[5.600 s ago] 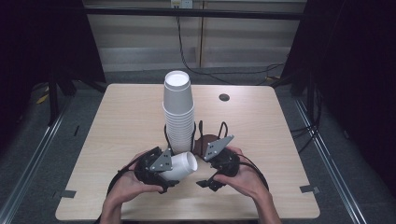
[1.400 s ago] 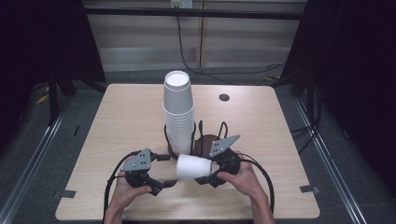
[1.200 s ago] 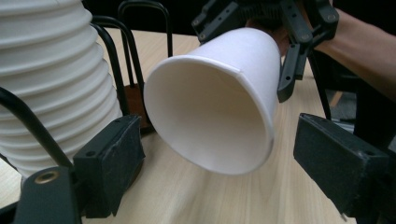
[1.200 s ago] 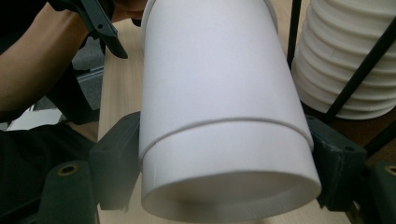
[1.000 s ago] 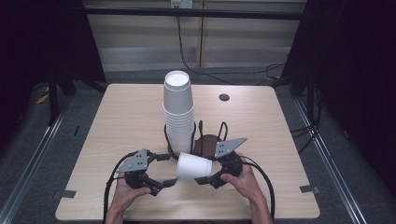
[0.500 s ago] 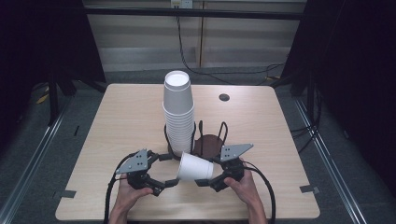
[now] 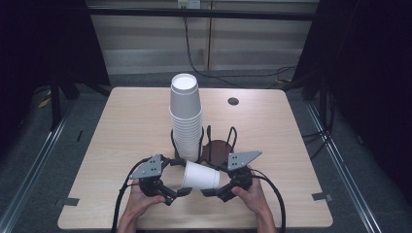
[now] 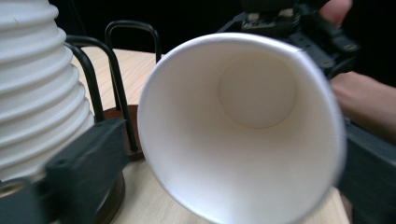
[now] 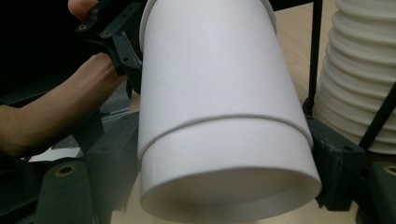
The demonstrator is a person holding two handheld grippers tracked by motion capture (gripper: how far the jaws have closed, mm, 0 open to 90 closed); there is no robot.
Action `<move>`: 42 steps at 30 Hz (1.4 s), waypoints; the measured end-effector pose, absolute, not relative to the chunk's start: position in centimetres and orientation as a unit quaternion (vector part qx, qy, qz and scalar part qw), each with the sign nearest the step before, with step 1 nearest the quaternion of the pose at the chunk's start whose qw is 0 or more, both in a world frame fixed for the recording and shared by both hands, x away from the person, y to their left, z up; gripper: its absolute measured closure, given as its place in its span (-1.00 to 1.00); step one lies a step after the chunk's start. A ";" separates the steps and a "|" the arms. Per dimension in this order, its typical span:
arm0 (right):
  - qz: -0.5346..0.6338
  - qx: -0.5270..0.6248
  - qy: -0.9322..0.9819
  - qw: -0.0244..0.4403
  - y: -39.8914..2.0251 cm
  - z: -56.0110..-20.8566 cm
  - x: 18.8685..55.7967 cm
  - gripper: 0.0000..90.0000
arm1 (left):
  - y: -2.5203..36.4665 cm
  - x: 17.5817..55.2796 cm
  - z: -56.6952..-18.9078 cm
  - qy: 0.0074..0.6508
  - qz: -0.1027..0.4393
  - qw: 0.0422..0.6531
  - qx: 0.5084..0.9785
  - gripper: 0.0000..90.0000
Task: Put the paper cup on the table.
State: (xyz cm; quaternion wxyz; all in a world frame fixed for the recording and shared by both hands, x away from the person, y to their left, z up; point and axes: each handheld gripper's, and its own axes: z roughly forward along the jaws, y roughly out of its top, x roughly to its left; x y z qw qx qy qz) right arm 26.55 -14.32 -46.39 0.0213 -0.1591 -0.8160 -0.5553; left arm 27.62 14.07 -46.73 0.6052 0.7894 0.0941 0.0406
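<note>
A white paper cup [image 7: 200,175] lies on its side in the air between my two grippers, low over the table's near edge. My right gripper [image 7: 210,191] is shut on its base end, a jaw pressed on each side [image 9: 219,158]. The cup's mouth [image 8: 243,126] faces my left gripper [image 7: 177,194], which stands open with a jaw on each side of the rim. A thin line runs around the cup's wall [image 9: 219,116]; I cannot tell whether it is a second cup nested inside. A tall stack of white cups [image 7: 185,116] stands in a black wire holder [image 7: 217,148] just behind.
The holder's second slot, with a brown base, sits right of the stack [image 8: 37,84]. A small dark round thing [image 7: 233,101] lies at the far right of the wooden table [image 7: 121,131]. A tape mark sticks at each near corner.
The left gripper let go of the cup and drew back, then closed in again on its mouth. The right gripper has kept hold of the cup, shifting slightly right and nearer.
</note>
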 end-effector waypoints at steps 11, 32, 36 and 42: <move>-0.555 -0.151 -0.817 0.024 -13.9 -46.4 26.6 -0.50 | 13.7 27.6 -46.7 0.083 0.030 0.607 0.790 -0.88; -0.559 -0.142 -0.817 0.024 -13.9 -46.3 26.6 -0.50 | 13.5 28.1 -46.5 0.076 -0.003 0.623 0.779 -0.85; -0.563 -0.139 -0.814 0.026 -13.9 -46.5 26.6 -0.51 | 13.8 28.1 -46.4 0.070 -0.004 0.625 0.777 -0.80; -0.572 -0.143 -0.807 0.023 -13.9 -46.8 26.5 -0.55 | 13.8 28.0 -46.4 0.065 -0.006 0.622 0.780 -0.74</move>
